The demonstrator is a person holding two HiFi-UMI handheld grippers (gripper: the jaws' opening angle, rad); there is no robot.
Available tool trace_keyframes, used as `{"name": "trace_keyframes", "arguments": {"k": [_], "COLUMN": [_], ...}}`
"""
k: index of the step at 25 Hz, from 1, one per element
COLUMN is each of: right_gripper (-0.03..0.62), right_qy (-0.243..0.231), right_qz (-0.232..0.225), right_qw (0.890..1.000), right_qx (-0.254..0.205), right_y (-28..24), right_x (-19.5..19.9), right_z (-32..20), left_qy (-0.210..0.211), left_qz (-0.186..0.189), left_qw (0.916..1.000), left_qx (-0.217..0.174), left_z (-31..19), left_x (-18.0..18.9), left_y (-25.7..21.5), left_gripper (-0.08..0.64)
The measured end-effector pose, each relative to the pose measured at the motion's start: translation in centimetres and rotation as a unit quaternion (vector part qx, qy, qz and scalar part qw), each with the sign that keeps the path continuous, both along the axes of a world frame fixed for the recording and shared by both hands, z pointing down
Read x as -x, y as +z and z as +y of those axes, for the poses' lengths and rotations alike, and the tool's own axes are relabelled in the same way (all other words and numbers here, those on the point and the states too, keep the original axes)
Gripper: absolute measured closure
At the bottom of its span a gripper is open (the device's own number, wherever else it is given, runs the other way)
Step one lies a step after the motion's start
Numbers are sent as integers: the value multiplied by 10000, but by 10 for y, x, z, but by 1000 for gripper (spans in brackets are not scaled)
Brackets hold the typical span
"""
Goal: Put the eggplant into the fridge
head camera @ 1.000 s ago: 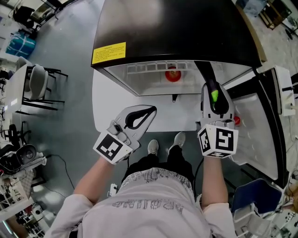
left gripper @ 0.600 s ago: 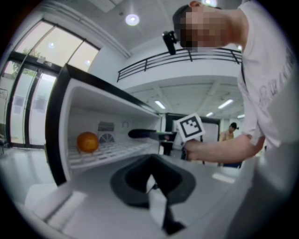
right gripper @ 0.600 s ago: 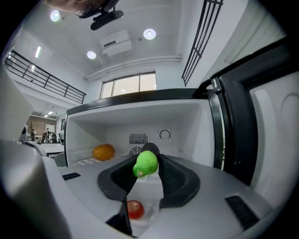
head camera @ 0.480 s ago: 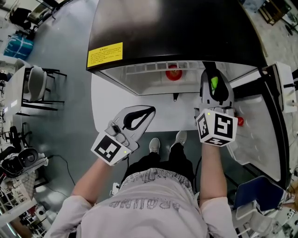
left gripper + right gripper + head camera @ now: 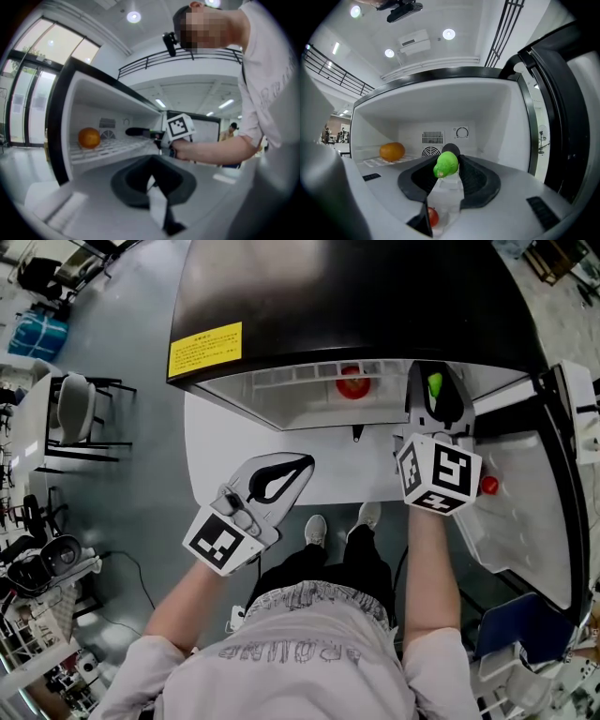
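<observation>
One eggplant (image 5: 446, 164), green cap outward, is clamped in the right tongs (image 5: 434, 399) at the right front edge of the fridge (image 5: 356, 306) opening, further in than a second ago, while the left tongs (image 5: 151, 161) stay outside, closed on nothing. One orange fruit (image 5: 392, 151) lies near the wire shelf's (image 5: 112, 145) rear edge, and one small red ball (image 5: 488, 486) sits on the open door (image 5: 525, 531). Only the right gripper view shows the back wall's vent (image 5: 432, 137) and dial (image 5: 461, 132).

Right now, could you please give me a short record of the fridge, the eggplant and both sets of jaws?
fridge: door open
eggplant: held, tip reaching into the fridge, not set down
right gripper: jaws shut on the eggplant's green end
left gripper: jaws together, empty, outside the fridge
orange fruit: on the shelf, back left
</observation>
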State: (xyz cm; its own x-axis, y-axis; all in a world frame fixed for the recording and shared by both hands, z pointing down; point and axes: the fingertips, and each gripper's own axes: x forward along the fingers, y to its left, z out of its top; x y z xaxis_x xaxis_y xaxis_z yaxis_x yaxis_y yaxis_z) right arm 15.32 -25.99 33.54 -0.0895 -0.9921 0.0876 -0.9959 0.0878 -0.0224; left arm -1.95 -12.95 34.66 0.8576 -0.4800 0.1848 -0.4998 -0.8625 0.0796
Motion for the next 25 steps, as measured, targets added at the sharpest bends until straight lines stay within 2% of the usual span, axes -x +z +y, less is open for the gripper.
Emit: {"name": "trace_keyframes", "arguments": {"k": [13, 19, 25], "right_gripper": [474, 474, 474], "right_qy": [179, 174, 170], "right_qz": [396, 421, 682], "right_qw": [9990, 9988, 9972], "right_qx": [35, 159, 257], "right_y": [6, 12, 21], "right_x": [-8, -12, -15], "right_z": [-20, -28, -31], "left_qy": [-57, -67, -61], "left_qz": [6, -4, -41], "left_qw": [10000, 10000, 10000], "left_qx": [29, 29, 45], "left_z": [-1, -2, 0], "left_x": [-1, -3, -7], "left_y": [3, 4, 7], "left_gripper": [554, 552, 552]}}
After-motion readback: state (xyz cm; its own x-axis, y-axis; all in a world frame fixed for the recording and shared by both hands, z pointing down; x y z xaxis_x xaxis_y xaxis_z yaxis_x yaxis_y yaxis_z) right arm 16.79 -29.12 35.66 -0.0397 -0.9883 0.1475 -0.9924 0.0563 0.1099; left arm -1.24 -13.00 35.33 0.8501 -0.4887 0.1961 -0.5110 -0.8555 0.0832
